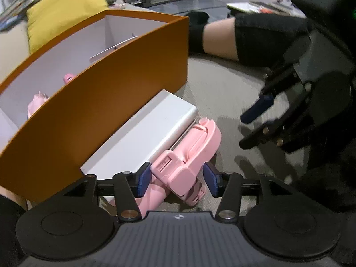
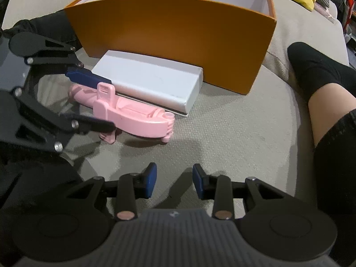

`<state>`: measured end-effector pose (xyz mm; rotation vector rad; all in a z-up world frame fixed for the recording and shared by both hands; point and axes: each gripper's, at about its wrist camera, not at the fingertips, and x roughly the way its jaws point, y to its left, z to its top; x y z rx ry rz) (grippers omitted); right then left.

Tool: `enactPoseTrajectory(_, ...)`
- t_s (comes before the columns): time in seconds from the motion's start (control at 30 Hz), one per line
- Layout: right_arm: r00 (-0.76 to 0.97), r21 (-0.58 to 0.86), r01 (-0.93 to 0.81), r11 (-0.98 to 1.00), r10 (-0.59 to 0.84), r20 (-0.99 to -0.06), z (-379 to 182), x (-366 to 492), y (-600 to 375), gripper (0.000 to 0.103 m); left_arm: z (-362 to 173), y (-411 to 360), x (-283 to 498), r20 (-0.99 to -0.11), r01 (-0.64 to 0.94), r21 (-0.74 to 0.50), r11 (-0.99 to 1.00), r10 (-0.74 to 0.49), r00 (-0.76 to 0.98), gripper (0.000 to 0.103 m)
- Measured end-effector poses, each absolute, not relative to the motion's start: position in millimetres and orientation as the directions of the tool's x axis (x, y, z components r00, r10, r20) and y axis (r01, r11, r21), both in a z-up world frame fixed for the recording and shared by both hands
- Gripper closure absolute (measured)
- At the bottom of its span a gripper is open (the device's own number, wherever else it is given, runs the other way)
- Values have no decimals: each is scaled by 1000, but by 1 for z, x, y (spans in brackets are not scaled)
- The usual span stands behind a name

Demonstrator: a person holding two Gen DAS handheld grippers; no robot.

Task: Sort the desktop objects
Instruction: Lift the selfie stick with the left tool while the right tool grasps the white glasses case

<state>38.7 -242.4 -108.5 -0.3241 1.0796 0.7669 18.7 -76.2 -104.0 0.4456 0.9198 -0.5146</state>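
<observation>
A pink plastic phone holder [image 1: 187, 160] lies on the grey cushion beside a flat white box [image 1: 144, 131], in front of an open orange box [image 1: 100, 98]. My left gripper [image 1: 175, 181] is open, its blue pads on either side of the pink holder's near end without closing on it. The right wrist view shows the pink holder [image 2: 133, 115], the white box [image 2: 151, 82] and my left gripper [image 2: 104, 104] around the holder. My right gripper [image 2: 174, 183] is open and empty, hovering over bare cushion; it also shows in the left wrist view [image 1: 251, 129].
The orange box [image 2: 173, 44] has white inner walls and holds small pink items [image 1: 37, 102]. A person's leg in a black sock [image 2: 320, 82] rests at the right. A yellow pillow [image 1: 66, 11] lies behind the box.
</observation>
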Motion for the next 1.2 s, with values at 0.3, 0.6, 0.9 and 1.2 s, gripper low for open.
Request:
enactPoseTrajectory(0.3, 257, 126, -688, 715, 401, -879, -111, 41, -243, 65, -113, -90, 9, -821, 563, 244, 790, -141, 554, 41)
enactPoseTrajectory(0.6, 343, 50, -713, 700, 409, -846, -88, 44, -243, 65, -100, -77, 4, -833, 519, 164, 839, -165, 529, 54)
enactPoseTrajectory(0.9, 398, -155, -853, 499, 428, -811, -82, 26, -204, 66, -89, -43, -11, -876, 519, 128, 845, -149, 458, 53)
enactPoseTrajectory(1.2, 502, -452, -865, 218, 373, -780, -103, 6, -171, 65, -99, -45, -8, -880, 489, 148, 860, -111, 462, 46)
